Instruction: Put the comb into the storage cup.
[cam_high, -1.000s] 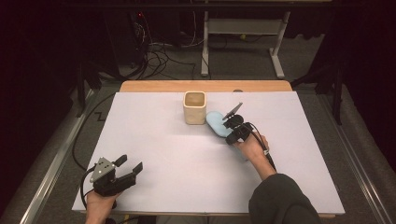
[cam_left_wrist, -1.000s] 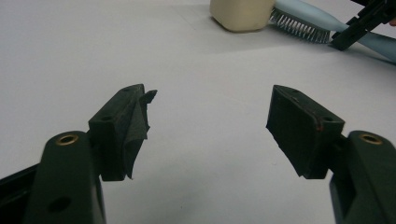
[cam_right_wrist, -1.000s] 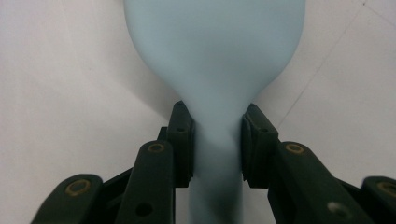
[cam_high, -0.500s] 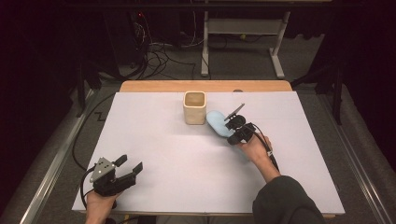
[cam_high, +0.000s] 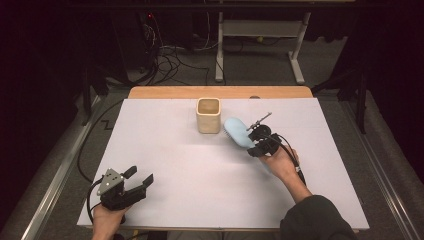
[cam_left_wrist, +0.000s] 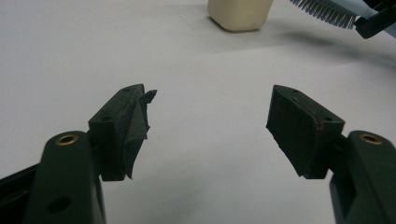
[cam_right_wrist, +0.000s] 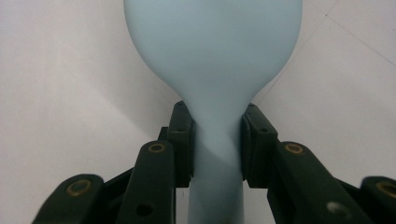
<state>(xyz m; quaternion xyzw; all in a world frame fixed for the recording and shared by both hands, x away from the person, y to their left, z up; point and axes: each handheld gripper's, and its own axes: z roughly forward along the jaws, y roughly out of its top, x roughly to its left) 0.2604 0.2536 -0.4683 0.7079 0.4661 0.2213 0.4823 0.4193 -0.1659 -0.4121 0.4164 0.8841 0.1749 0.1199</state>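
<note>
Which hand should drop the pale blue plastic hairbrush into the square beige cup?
Right. The right gripper is shut on the pale blue plastic hairbrush at its neck, right beside the square beige cup. The left gripper stands open and unladen near the table's front edge.

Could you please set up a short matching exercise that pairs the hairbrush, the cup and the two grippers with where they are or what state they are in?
Things:
1. light blue hairbrush
2. beige cup
3. left gripper
4. right gripper

Places or states:
A. open, holding nothing, near the table's front left corner
B. standing upright toward the far edge of the table
C. clamped by its handle, bristles facing down
D. shut on a handle, just right of the cup

Pairs: 1-C, 2-B, 3-A, 4-D
</note>
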